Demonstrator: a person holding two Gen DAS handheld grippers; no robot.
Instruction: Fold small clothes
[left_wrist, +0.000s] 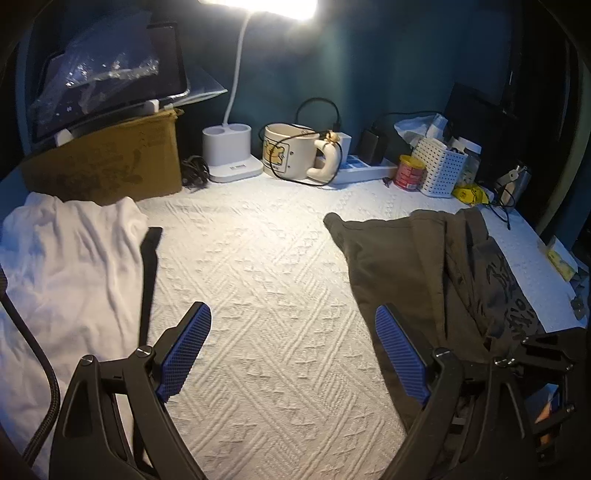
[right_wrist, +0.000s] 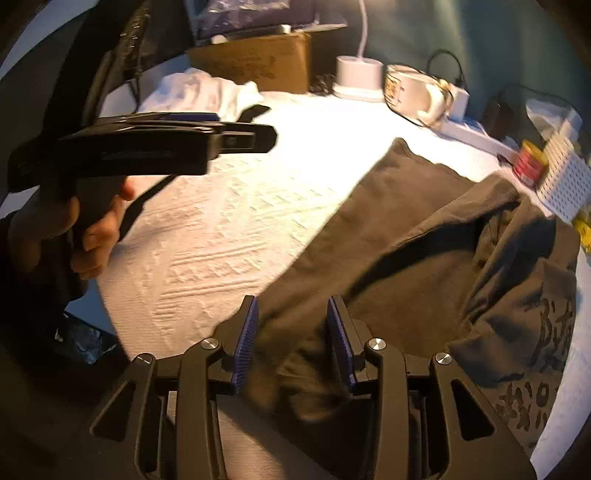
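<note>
A dark grey T-shirt (left_wrist: 399, 258) with black printed characters lies crumpled on the right of the white textured table cover (left_wrist: 258, 277). A white garment (left_wrist: 66, 258) lies rumpled on the left. My left gripper (left_wrist: 292, 308) hovers open over the bare cover between the two garments, with nothing between its blue pads. In the right wrist view my right gripper (right_wrist: 293, 301) stands open over the near edge of the dark T-shirt (right_wrist: 406, 240); cloth lies between the jaws, but the pads do not press it. A hand (right_wrist: 96, 229) holds the left gripper (right_wrist: 271, 138) on that view's left.
Along the back stand a cardboard box (left_wrist: 107, 162) with a screen on it, a white lamp base (left_wrist: 229, 155), a cream mug (left_wrist: 291, 151), a power strip (left_wrist: 365, 170), a red tin (left_wrist: 408, 171) and a white perforated basket (left_wrist: 443, 166). A black strap (left_wrist: 149, 273) lies beside the white garment.
</note>
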